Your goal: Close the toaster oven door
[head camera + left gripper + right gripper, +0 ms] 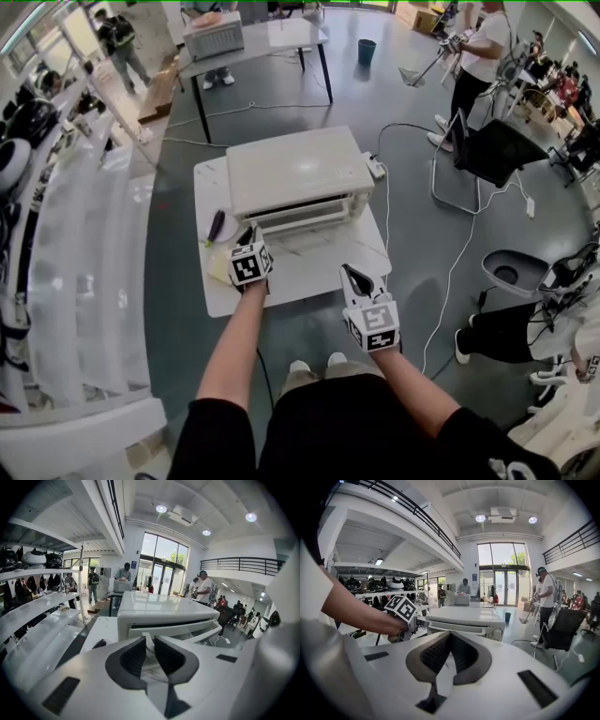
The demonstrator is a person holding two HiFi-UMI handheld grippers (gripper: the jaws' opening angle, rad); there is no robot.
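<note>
White surface [314,274] carries the toaster oven [295,173], a dark pen-like object [216,226] on its left side, a yellowish sheet [219,269] front-left and a power strip [375,168] at the right rear.

1. I've got the toaster oven [298,173] sitting mid-worktop [281,277], its door [305,218] facing me.
2. My left tongs [246,230] are just beside the door's left corner, over the worktop.
3. My right tongs [352,274] are at the worktop's near edge, further right.
4. A pen-like thing [216,226] lies left of the oven.
</note>
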